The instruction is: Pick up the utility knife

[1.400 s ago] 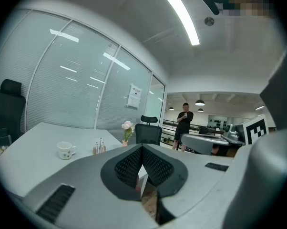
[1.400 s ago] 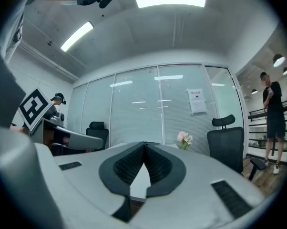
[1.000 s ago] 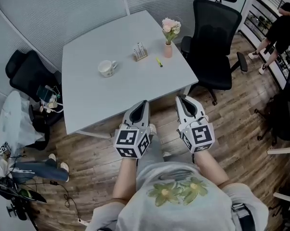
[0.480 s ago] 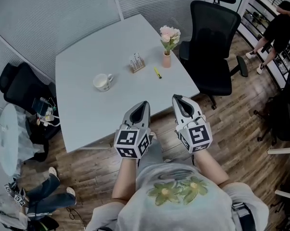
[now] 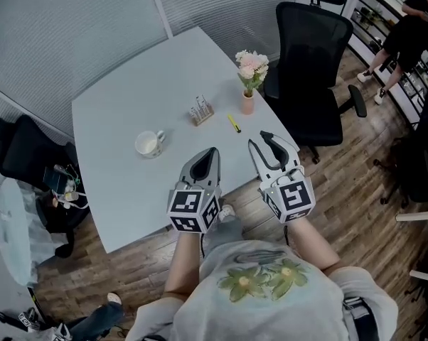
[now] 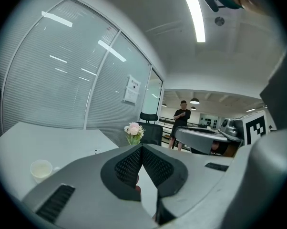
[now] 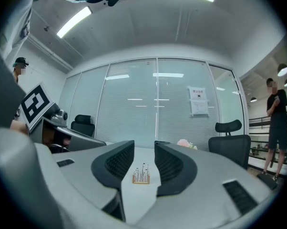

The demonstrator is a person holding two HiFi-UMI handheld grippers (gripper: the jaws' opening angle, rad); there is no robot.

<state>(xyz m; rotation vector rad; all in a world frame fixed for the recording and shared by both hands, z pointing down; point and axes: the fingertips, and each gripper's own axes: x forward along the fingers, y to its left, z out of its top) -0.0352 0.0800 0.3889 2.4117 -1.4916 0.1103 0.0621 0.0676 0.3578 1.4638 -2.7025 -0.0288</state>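
Right claw (image 5: 258, 138) has just opened for me, nothing between its jaws; left claw (image 5: 212, 152) clenched, empty. The slim yellow utility knife (image 5: 233, 123) lies untouched beside the pink-flower vase (image 5: 248, 104) on the pale grey bench (image 5: 121, 112); reach comes next.

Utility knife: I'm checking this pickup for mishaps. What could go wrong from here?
1. The vase of flowers stands close beside the utility knife; the right gripper might tip it on the way in.
2. Its jaws have just been opening, with nothing held, yet the right gripper view lines them up on the small rack, so they may close on the wrong thing.
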